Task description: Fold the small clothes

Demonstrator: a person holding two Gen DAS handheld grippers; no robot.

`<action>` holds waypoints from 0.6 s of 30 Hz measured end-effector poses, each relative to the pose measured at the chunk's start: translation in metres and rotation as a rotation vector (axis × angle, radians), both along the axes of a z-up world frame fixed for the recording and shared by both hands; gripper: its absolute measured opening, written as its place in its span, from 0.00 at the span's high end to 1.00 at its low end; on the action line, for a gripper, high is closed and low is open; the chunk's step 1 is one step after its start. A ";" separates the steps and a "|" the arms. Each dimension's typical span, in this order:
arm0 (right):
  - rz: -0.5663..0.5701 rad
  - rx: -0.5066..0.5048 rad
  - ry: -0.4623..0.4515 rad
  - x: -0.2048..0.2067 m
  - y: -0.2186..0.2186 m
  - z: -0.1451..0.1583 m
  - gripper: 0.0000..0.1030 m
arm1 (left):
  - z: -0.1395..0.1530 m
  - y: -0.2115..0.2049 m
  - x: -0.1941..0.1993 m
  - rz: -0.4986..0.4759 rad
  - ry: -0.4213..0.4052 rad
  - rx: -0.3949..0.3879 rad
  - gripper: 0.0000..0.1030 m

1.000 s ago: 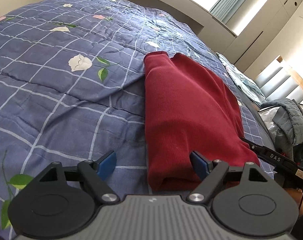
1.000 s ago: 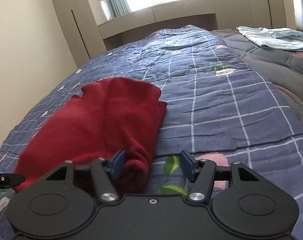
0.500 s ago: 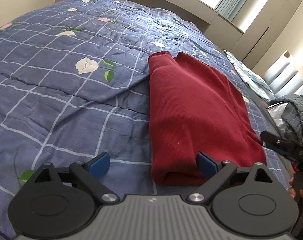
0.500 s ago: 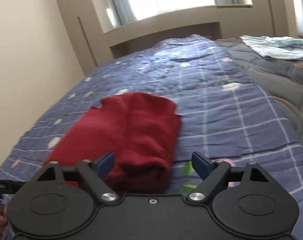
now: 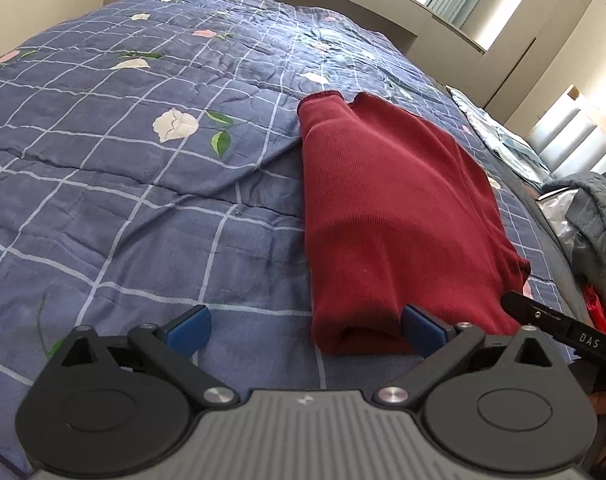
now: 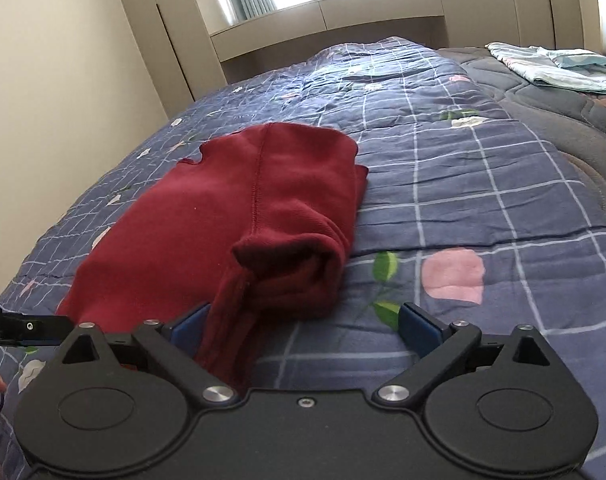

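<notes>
A dark red knitted garment (image 5: 387, 216) lies folded lengthwise on the blue checked bedspread (image 5: 123, 184). My left gripper (image 5: 305, 330) is open, its jaws wide apart around the garment's near left corner, without gripping it. In the right wrist view the same red garment (image 6: 239, 216) has its near right corner bunched up. My right gripper (image 6: 305, 328) is open; a hanging piece of the red cloth lies between its jaws near the left fingertip (image 6: 189, 326).
The bedspread (image 6: 483, 184) has flower prints. A light blue folded cloth (image 6: 551, 66) lies at the far right on a grey quilt (image 6: 563, 120). A grey jacket (image 5: 595, 216) lies at the bed's right edge. Wall and cabinets stand behind the bed.
Both grippers have opened wider and drawn back slightly from the garment. The near right corner of the garment now stands bunched up, with cloth trailing between the right jaws.
</notes>
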State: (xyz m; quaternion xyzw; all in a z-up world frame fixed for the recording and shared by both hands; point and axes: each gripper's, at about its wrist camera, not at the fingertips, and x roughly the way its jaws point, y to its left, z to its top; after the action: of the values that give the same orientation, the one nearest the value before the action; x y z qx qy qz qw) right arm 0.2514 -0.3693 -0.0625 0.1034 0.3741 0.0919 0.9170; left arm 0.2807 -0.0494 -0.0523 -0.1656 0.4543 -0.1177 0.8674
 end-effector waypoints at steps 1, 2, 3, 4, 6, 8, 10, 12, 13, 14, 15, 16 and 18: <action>-0.003 0.011 -0.003 -0.002 -0.002 0.002 0.03 | 0.001 0.001 -0.001 -0.006 0.003 0.001 0.01; -0.010 0.039 -0.006 -0.003 -0.006 0.005 0.03 | 0.003 0.001 -0.002 -0.014 0.004 0.002 0.00; -0.019 0.082 -0.011 -0.003 -0.012 0.008 0.02 | 0.006 0.002 -0.003 -0.022 0.001 0.003 0.00; -0.031 0.132 -0.015 -0.001 -0.018 0.011 0.01 | 0.009 0.003 -0.004 -0.030 -0.010 0.001 0.00; -0.061 0.235 -0.018 0.006 -0.032 0.017 0.01 | 0.016 0.004 -0.002 -0.037 -0.023 -0.010 0.00; -0.075 0.309 -0.002 0.018 -0.043 0.020 0.01 | 0.023 0.006 0.005 -0.042 -0.036 -0.033 0.00; -0.071 0.328 0.020 0.034 -0.046 0.018 0.01 | 0.027 0.004 0.016 -0.051 -0.047 -0.040 0.00; -0.062 0.314 0.045 0.049 -0.047 0.013 0.01 | 0.029 0.001 0.031 -0.061 -0.057 -0.024 0.00; -0.061 0.307 0.060 0.057 -0.048 0.010 0.01 | 0.029 -0.001 0.042 -0.068 -0.063 -0.019 0.00; -0.058 0.308 0.074 0.066 -0.049 0.007 0.01 | 0.028 -0.002 0.051 -0.073 -0.065 -0.018 0.00; -0.052 0.316 0.084 0.073 -0.051 0.004 0.01 | 0.026 -0.003 0.060 -0.074 -0.062 -0.018 0.00; -0.049 0.331 0.094 0.082 -0.054 0.001 0.01 | 0.023 -0.004 0.072 -0.072 -0.052 -0.021 0.00; -0.050 0.370 0.113 0.096 -0.060 -0.005 0.00 | 0.016 -0.005 0.090 -0.067 -0.028 -0.021 0.00</action>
State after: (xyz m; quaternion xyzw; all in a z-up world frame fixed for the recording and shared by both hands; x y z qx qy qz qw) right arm 0.3471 -0.4296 -0.0678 0.2844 0.3988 0.1301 0.8621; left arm 0.3712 -0.0544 -0.0360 -0.1575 0.4464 -0.1539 0.8673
